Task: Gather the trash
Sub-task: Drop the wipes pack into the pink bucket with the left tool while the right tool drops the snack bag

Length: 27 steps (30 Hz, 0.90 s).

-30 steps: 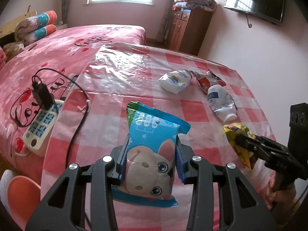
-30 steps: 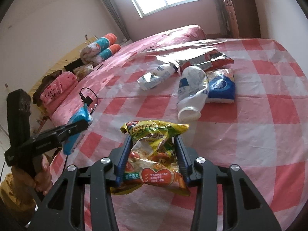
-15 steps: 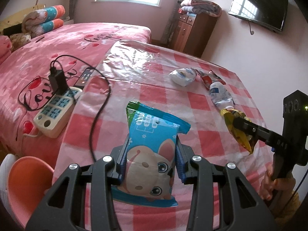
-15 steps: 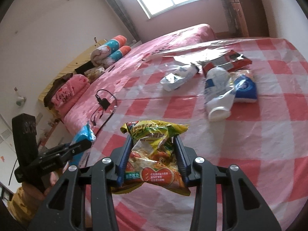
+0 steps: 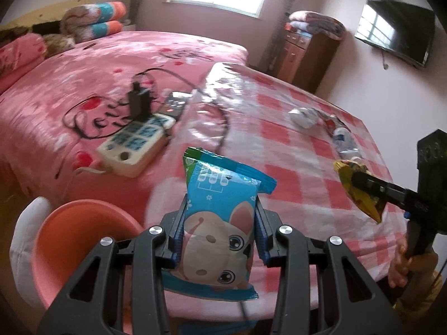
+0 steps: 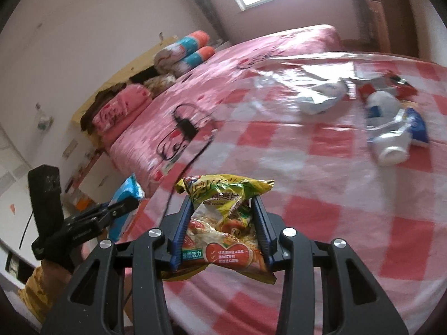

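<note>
While we look along the left gripper (image 5: 219,233), an orange bin (image 5: 83,240) with a white liner at its rim sits at the far left, low beside the counter (image 5: 293,153) with its red-and-white checked cloth. Behind it a power strip (image 5: 137,145) with a black charger (image 5: 138,102) plugged in lies on the pink bed (image 5: 69,83), right at the counter's edge. Our left gripper is closed on a blue snack packet (image 5: 220,223) printed with a cartoon animal, the pads pressing both its sides and its top sticking up above the fingers. Further right, more trash lies on the counter: a white crumpled wrapper (image 5: 303,115), a red wrapper just beside it, and a plastic bottle (image 5: 345,145) lying on its side. In the right wrist view a blue pack (image 6: 416,125) lies touching that bottle. At the far right our right gripper (image 6: 222,229) is clamped on a yellow snack bag (image 6: 226,223), crumpled between its blue pads and held above the counter's near edge. We see a hand (image 5: 402,265) on that gripper's handle, with a yellow sleeve below it.
</note>
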Available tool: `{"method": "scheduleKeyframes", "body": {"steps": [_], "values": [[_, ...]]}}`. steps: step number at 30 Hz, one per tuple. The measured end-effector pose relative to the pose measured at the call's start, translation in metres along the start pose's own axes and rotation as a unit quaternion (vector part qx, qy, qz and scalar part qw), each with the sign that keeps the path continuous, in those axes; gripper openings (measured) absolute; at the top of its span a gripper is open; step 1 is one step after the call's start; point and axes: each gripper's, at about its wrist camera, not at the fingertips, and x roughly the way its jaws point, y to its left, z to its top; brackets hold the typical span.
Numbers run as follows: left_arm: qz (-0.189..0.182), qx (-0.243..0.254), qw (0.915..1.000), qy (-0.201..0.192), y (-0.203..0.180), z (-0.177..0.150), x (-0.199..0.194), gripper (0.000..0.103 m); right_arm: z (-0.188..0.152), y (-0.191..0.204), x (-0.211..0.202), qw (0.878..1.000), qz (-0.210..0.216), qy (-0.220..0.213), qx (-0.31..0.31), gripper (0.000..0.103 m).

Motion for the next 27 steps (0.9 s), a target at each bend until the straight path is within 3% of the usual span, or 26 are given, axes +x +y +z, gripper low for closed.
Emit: {"method": "scheduleKeyframes", "body": {"steps": [9,18,27], "values": [[0.054,-0.063,0.9965,0.001,0.071,-0.017,-0.015,0.042,0.002,0.074,0.034,0.995,0.046,0.049,-0.068,0.043],[0.094,-0.138,0.986,-0.002,0.13,-0.04,-0.025,0.042,0.0,0.144,0.072,0.983,0.081,0.088,-0.14,0.043],[0.104,-0.18,0.9782,-0.001,0.165,-0.055,-0.028,0.042,-0.016,0.201,0.111,0.967,0.11,0.128,-0.189,0.045]]}}
